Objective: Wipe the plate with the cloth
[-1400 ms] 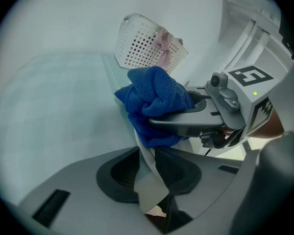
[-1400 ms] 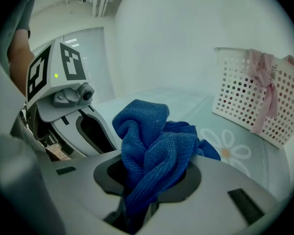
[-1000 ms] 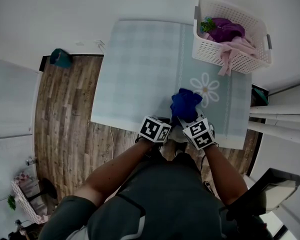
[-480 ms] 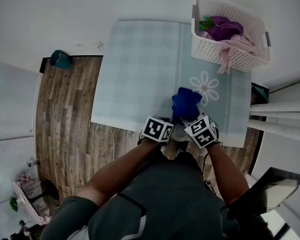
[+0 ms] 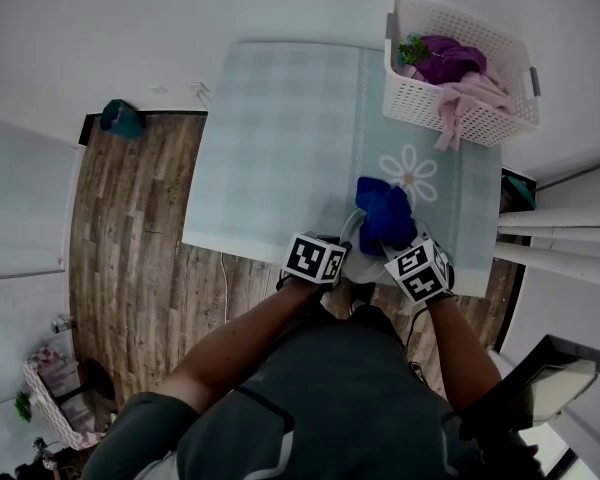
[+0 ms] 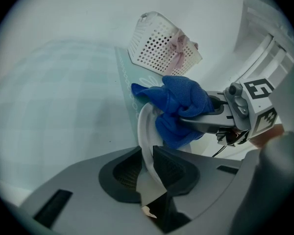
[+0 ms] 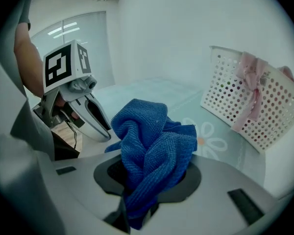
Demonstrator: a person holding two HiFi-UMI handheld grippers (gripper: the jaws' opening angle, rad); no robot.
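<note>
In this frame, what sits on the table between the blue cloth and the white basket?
No object: only tablecloth with its printed daisy lies between cloth and basket, clearest in the head view.

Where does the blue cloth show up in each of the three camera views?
Head view: blue cloth just right of centre, in the lower half.
Left gripper view: right of centre, bunched over the white plate.
Right gripper view: centre foreground, filling the lower middle.
Shared landmark: the white basket.
</note>
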